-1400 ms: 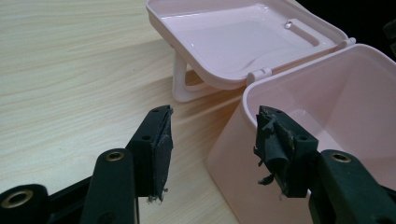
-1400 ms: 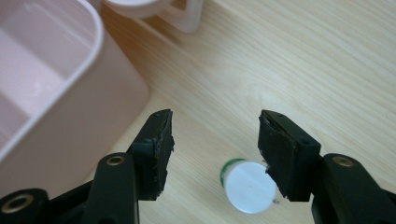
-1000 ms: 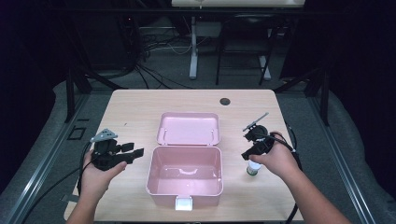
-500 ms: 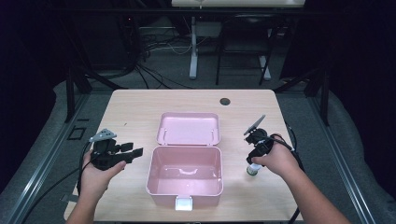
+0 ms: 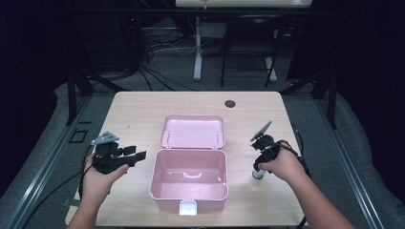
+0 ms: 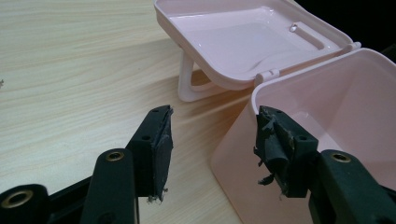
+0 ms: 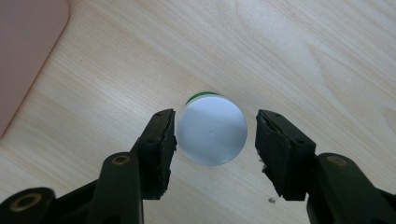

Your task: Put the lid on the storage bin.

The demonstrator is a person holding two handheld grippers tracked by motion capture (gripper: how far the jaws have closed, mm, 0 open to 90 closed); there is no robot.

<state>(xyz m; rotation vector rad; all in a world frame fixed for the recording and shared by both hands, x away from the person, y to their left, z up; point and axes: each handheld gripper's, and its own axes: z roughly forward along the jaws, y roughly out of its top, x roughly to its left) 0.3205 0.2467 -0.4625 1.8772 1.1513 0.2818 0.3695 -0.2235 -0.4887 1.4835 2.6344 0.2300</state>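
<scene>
Your right gripper points straight down over a small bottle that stands upright on the worktop, near the right edge and roughly level with the front half of the box. Its jaws are spread, one on each side of the bottle's white cap; the left jaw looks to be touching or almost touching the cap, and the right jaw stands a little off it (a sliver of green shows under the cap at the far side). Nothing is pinched yet. In the high view the same gripper sits in your right hand, with the bottle just below it and well apart from the box.

The pink box sits open in the middle of the worktop, toward the front edge, its latch facing you. Its lid is thrown back flat behind it, toward the far edge, and the inside is bare.

Your left gripper is held in your left hand near the left edge of the worktop, aimed at the box. Its jaws are spread too, holding nothing. In the left gripper view that gripper has its right jaw just at the near corner of the box wall (whether it touches, I cannot tell), while the left jaw hangs over bare wood. The lid lies beyond, propped on its handle.

A dark round spot lies near the far edge.
</scene>
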